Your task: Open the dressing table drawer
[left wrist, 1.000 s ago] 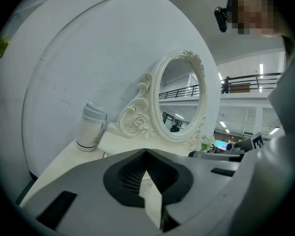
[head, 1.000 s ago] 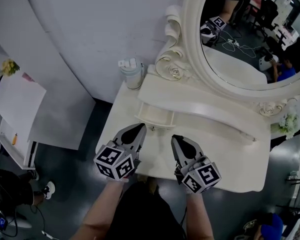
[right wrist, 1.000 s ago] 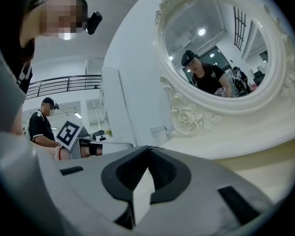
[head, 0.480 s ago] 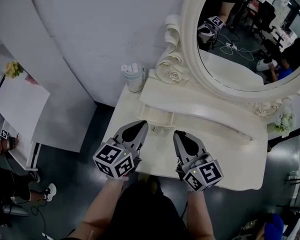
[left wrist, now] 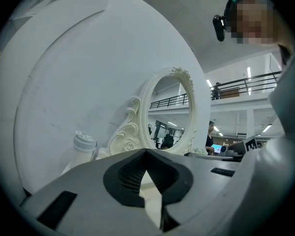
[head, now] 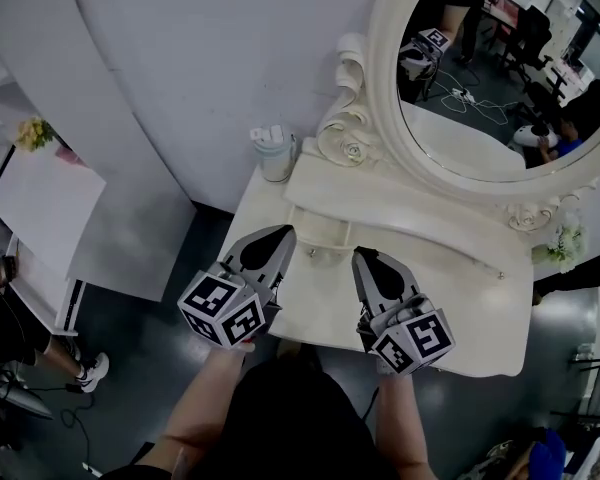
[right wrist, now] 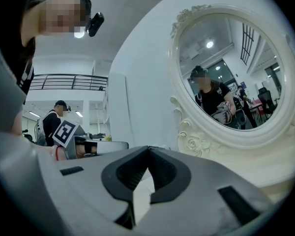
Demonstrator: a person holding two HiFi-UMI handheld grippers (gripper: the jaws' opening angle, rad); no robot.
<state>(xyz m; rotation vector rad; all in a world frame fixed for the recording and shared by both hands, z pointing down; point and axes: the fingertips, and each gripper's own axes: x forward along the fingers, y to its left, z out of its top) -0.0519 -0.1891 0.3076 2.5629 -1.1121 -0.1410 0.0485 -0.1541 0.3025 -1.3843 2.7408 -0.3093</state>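
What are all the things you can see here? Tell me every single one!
dressing table: one, cream, in the middle of the head view.
mirror: one, oval, carved cream frame, standing at the back of the dressing table.
drawer: one, small, cream, below the mirror, just ahead of the left gripper.
lidded cup: one, pale, back left corner of the table, beside the mirror frame.
white flowers: one bunch, by the mirror's right end.
yellow flowers: one bunch, far left, away from the table.
left gripper: one, grey with a black-and-white marker cube, fingers shut, empty.
right gripper: one, same colours, fingers shut, empty.
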